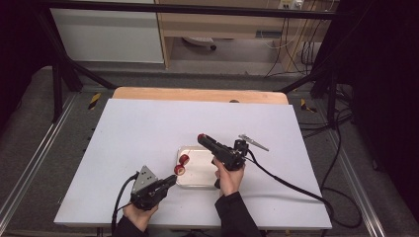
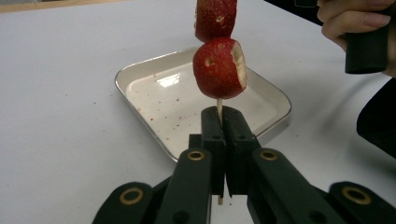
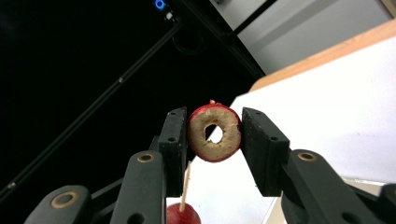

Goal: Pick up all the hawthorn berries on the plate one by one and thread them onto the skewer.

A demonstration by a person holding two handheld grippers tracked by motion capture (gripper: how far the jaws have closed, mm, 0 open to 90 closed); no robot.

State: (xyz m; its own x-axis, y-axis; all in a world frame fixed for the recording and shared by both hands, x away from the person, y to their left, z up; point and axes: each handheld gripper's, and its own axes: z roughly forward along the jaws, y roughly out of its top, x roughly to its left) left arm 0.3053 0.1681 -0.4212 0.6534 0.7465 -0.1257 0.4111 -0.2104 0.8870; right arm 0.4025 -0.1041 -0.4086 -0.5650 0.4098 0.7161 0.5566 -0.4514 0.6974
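Two round red cored fruits (image 2: 218,67) sit on a thin wooden stick (image 2: 219,108) pinched by the left gripper (image 2: 223,140) above the shiny square metal tray (image 2: 140,70). The right gripper (image 3: 215,135), also above it, squeezes a third red fruit ring (image 3: 215,133).

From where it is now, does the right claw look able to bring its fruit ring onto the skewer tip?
Probably yes. The right claw holds the cored fruit ring just above the skewer, with nothing between them, and the left claw grips the stick.
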